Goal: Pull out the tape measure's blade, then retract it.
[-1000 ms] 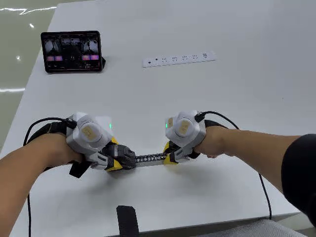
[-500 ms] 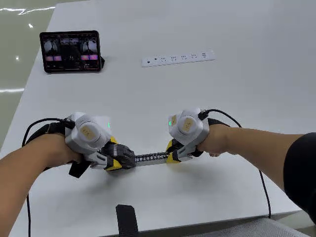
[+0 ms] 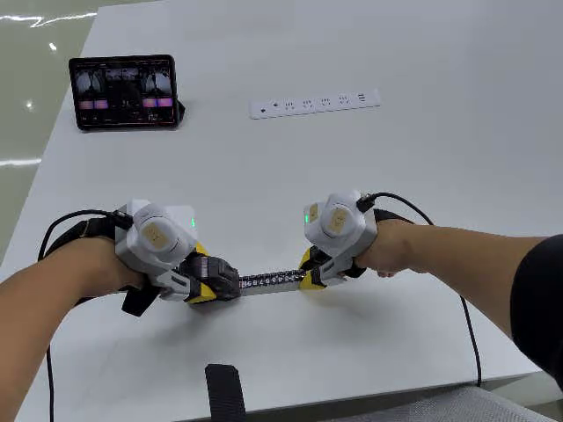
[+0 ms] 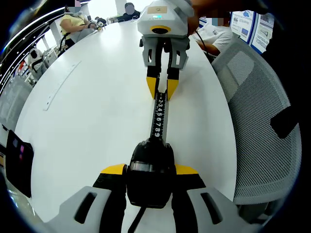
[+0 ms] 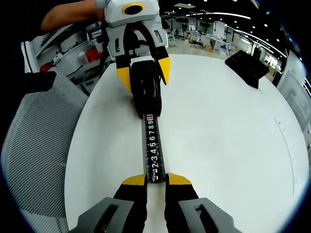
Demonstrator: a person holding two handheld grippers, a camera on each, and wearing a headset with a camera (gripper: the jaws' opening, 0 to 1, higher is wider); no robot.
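Note:
A black tape measure case (image 3: 220,279) (image 4: 150,172) (image 5: 146,92) rests on the white table, clamped in my left gripper (image 3: 209,283) (image 4: 149,170), which is shut on it. Its black blade (image 3: 271,280) (image 4: 158,115) (image 5: 151,148) with white numbers stretches a short way to the right. My right gripper (image 3: 304,277) (image 5: 155,179) is shut on the blade's tip. In the left gripper view the right gripper (image 4: 162,89) faces me across the blade; in the right gripper view the left gripper (image 5: 144,70) straddles the case.
A tablet (image 3: 125,91) with a lit screen stands at the back left of the table (image 3: 369,176). A white power strip (image 3: 315,103) lies at the back centre. Cables trail from both grippers. A mesh chair (image 4: 252,116) sits by the table's near edge.
My right gripper has drifted slightly to the right, drawing a little more blade out of the case. The left gripper and case have stayed in place.

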